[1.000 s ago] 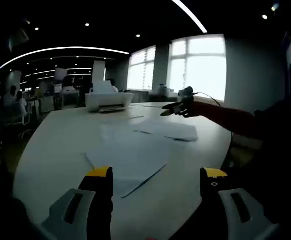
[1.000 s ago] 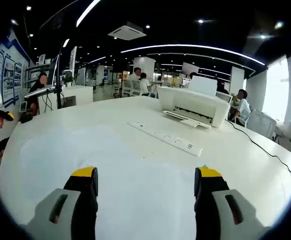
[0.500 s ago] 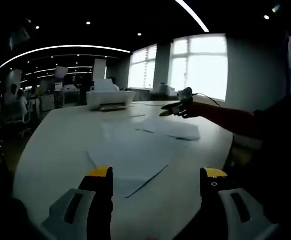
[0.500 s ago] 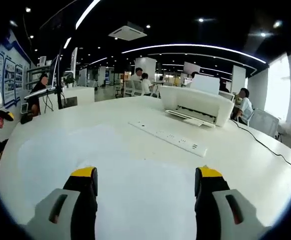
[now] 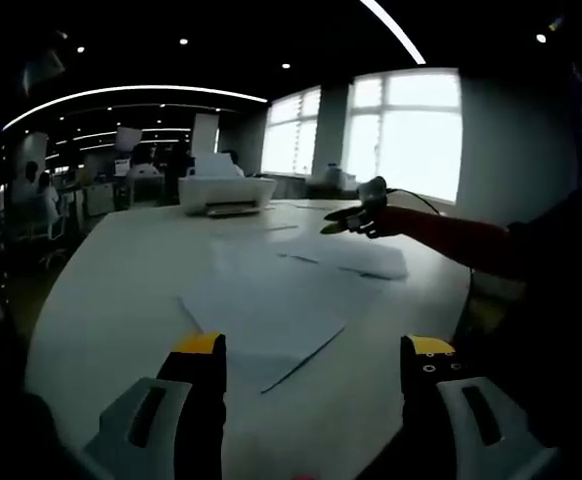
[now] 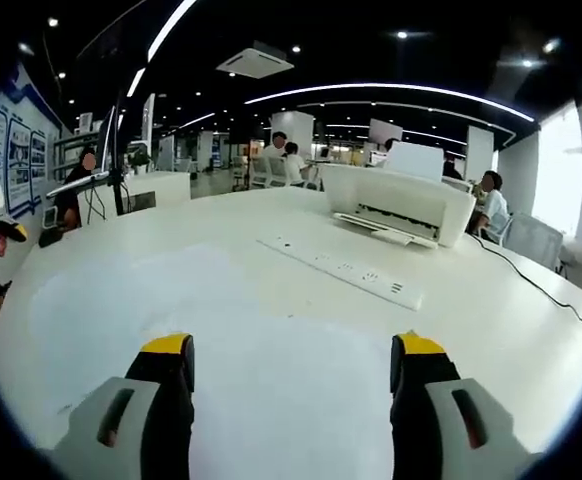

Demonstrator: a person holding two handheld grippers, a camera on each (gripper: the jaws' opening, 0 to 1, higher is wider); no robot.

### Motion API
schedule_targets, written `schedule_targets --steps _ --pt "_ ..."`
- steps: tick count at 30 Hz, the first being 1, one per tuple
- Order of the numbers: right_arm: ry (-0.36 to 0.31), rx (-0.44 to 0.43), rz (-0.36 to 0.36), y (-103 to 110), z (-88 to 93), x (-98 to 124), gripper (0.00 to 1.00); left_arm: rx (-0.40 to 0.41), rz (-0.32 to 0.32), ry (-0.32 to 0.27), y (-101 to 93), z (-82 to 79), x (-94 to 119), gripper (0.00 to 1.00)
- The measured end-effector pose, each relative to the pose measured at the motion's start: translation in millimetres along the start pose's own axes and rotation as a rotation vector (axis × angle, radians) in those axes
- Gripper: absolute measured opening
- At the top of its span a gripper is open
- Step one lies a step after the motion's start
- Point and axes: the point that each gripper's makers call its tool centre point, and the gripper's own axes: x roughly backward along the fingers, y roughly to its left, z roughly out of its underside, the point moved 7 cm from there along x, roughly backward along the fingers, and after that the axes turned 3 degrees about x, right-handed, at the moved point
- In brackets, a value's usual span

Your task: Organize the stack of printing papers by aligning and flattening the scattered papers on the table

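1. Left gripper view: about three loose papers (image 5: 271, 310) lie on the white counter (image 5: 101, 300) at frame centre. The exact count is hard to make out, because the sheets overlap and the light is dim.
2. The nearest sheet is the largest. It lies askew, with its long axis running from the lower centre up toward the upper left, and one corner points down between the jaws.
3. A smaller sheet (image 5: 361, 258) lies right of centre, with its long axis roughly across the frame.
4. The left tool (image 5: 313, 350) rises from the bottom edge. Its two yellow-tipped jaws are spread wide with nothing between them.
5. The right tool (image 5: 356, 217) enters from the right on a red sleeve (image 5: 451, 238), above the smaller sheet.
6. One printer (image 5: 226, 190) stands at the upper left, at the counter's far end.
7. Right gripper view: the right tool (image 6: 293, 352) has its jaws spread and holds nothing. One large sheet (image 6: 211, 330) lies flat under it, and its long axis cannot be told.
8. One power strip (image 6: 343, 272) lies slantwise right of centre. One printer (image 6: 396, 200) sits beyond it, and a cable (image 6: 541, 290) runs along the right.
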Motion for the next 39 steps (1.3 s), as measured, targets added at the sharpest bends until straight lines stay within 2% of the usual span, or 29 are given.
schedule_targets --steps 6,17,24,39 --pt "0.009 -0.009 -0.007 3.6 5.1 -7.7 0.76 0.017 -0.015 0.004 7.1 1.9 -1.2 0.73" --pt "0.038 0.007 -0.011 5.5 9.2 -4.6 0.76 0.008 -0.013 0.016 7.4 -1.7 -6.8 0.73" --pt "0.077 0.035 -0.015 -3.3 15.8 -11.4 0.76 0.008 -0.017 0.017 8.9 -1.1 -5.7 0.73" --pt "0.071 -0.021 -0.03 -10.0 19.5 -18.1 0.76 0.011 -0.02 0.02 11.5 -0.8 -3.4 0.73"
